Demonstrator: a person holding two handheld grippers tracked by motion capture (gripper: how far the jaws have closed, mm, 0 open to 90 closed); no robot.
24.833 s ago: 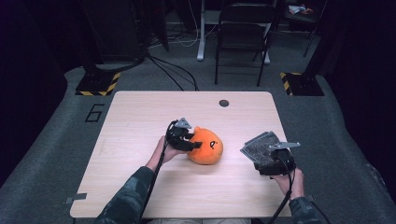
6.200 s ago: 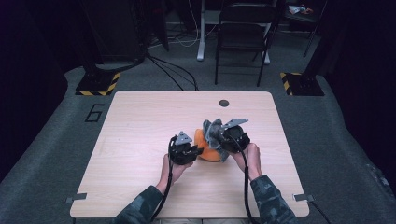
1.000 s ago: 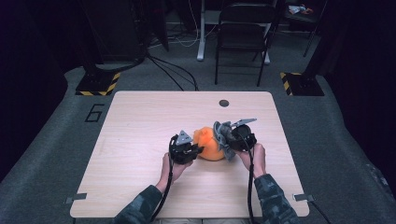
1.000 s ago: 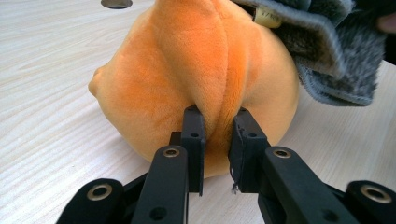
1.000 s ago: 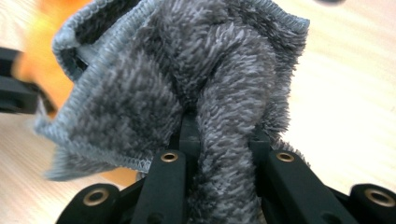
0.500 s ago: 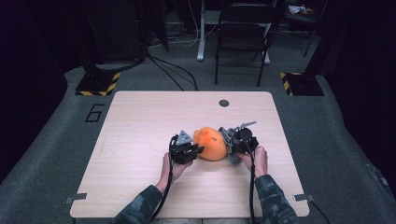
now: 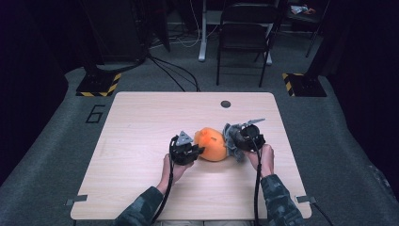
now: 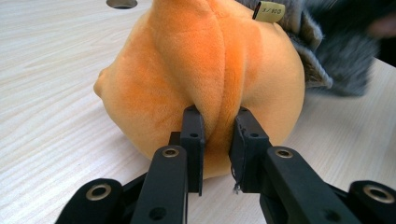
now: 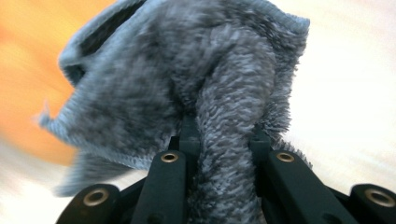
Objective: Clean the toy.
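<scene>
A: What lay on the pale wood tabletop [image 7: 141, 141]?
B: An orange plush [image 7: 211, 145], mid-table. Left tongs [image 8: 215, 140] pinched its fold; right tongs [image 9: 224, 140] clamped grey cloth [image 9: 187, 79].
A: Beyond?
B: A folding chair [image 7: 244, 37], dark carpet [image 7: 56, 141].

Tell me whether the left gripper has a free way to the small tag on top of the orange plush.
Probably not yet: the left gripper is shut on a fold of the orange plush. The tag lies uncovered beside the grey cloth, so letting go would likely free the way.
</scene>
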